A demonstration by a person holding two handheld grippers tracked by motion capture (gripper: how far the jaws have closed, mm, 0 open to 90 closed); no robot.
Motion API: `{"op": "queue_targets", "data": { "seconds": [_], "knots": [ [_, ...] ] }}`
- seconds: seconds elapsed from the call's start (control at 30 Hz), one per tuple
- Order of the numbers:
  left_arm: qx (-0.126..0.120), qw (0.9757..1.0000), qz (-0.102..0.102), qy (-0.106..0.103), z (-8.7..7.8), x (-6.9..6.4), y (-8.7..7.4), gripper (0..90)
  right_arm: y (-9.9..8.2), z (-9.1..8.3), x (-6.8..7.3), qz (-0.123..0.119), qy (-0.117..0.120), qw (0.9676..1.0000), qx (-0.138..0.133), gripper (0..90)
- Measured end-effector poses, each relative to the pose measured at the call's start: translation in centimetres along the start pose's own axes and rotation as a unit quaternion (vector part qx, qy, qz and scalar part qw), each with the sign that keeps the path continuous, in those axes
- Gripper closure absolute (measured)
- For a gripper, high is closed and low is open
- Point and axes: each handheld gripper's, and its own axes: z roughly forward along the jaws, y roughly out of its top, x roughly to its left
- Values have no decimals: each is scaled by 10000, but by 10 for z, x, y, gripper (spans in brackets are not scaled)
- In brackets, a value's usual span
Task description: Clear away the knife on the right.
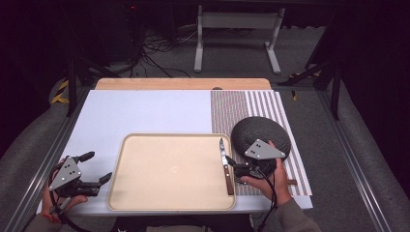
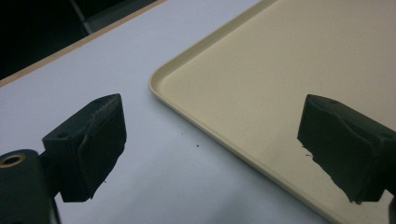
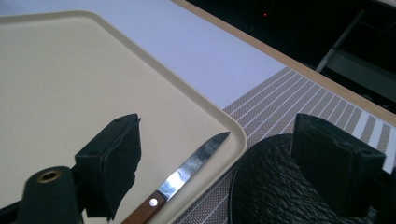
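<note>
While we hold a gripper in each hand at the near edge of the table [image 1: 145, 108], the knife [image 1: 225, 166] lies along the right-hand edge of the beige tray [image 1: 145, 193], its blade pointing away from us and its wooden handle toward us. From the high view, the right gripper [image 1: 231, 163] sits just beside the knife handle, between the tray and the dark round bowl [image 1: 261, 133] that rests on the striped mat [image 1: 251, 104]. In the right gripper view, our right jaws stand wide apart with nothing pressed between their pads; the knife lies on the tray below the gap, its blade tip near the tray's rounded corner, and the bowl's rough black surface shows under the right-hand jaw. Whether the jaws touch the knife we cannot tell, but they have no hold of it.

Our left gripper [image 1: 96, 169] rests on the white table surface just left of the tray, well apart from the knife. In the left gripper view its jaws are spread wide and hold nothing, one above the white surface, the other above the tray's floor.
</note>
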Motion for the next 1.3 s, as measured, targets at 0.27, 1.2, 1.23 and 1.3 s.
{"op": "queue_targets", "data": {
  "seconds": [0.27, 1.2, 1.23, 1.3],
  "knots": [
    [-23, 10000, 42, 0, 1, 1, 2, 83, -6, -11, -3, -74, -80, 9999, 91, 172],
    [-27, 10000, -6, -88, 8, 4, 2, 80, -46, -61, -31, 274, -334, 9977, 523, 167],
    [-32, 9999, 10, -101, 8, 4, 2, 80, -48, -62, -31, 291, -344, 9976, 519, 166],
    [-36, 9999, 36, -94, 8, 4, 3, 80, -52, -65, -33, 312, -367, 9973, 554, 165]
  ]
}}
